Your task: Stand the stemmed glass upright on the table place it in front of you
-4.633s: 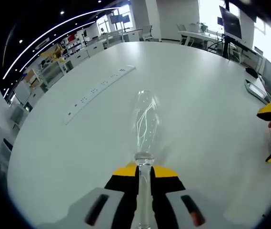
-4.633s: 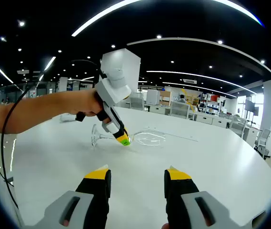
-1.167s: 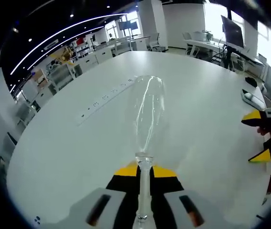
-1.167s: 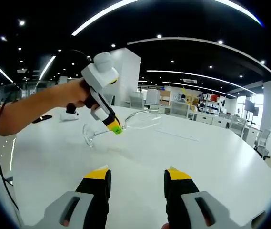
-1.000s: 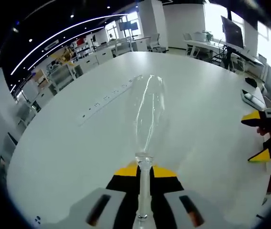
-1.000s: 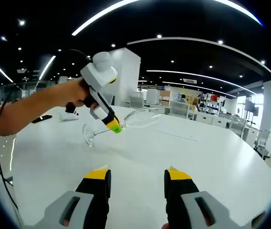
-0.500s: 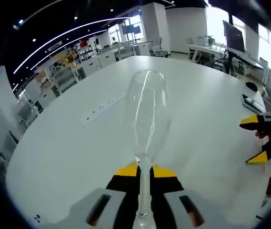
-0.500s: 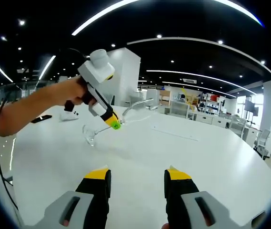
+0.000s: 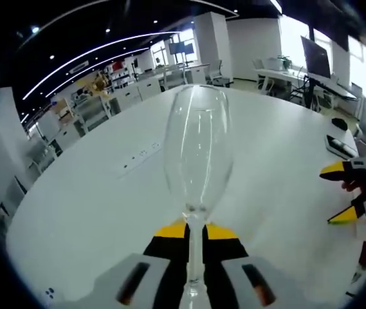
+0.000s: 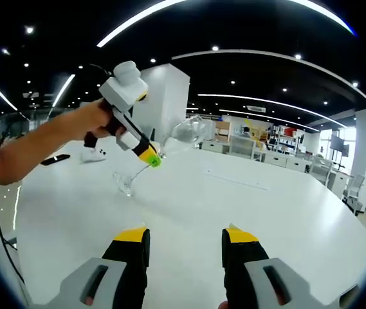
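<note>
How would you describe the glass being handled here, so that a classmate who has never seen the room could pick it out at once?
Start at the big white table. Above its left part, the left tool, in a person's hand, is shut on the stem of a clear stemmed glass. The glass is tilted, its foot low near the tabletop and its bowl raised; it is see-through.

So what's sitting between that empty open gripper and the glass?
Nothing: in the right gripper view, bare white table runs from the right gripper to the stemmed glass.
</note>
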The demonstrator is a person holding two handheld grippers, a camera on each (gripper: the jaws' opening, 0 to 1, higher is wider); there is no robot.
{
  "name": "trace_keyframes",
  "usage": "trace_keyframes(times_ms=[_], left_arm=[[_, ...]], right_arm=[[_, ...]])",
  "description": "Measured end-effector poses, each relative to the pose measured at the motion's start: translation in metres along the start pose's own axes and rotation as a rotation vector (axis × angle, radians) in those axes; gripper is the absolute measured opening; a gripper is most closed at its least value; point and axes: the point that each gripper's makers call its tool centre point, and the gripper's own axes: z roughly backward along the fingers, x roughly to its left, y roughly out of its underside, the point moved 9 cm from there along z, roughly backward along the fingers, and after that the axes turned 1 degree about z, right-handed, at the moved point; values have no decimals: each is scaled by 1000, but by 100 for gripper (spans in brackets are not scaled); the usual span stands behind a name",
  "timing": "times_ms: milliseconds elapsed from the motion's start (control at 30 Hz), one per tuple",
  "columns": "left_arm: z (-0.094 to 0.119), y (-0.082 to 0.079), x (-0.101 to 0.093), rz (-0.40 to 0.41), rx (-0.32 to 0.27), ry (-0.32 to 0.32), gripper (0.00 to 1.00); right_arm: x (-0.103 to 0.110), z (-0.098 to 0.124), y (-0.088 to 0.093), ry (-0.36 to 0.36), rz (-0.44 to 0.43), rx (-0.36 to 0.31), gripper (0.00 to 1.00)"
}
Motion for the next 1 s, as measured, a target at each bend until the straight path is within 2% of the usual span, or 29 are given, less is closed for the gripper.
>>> trace_keyframes(times_ms=[367, 800, 1000], left_arm=[[5, -2, 2, -1, -15, -10, 7], [21, -9, 0, 4, -76, -12, 7], [23, -7, 0, 22, -102, -3, 7]], right_arm=[[1, 1, 0, -1, 0, 2, 48], [1, 1, 0, 0, 0, 2, 48], [0, 1, 0, 0, -1, 0, 48]])
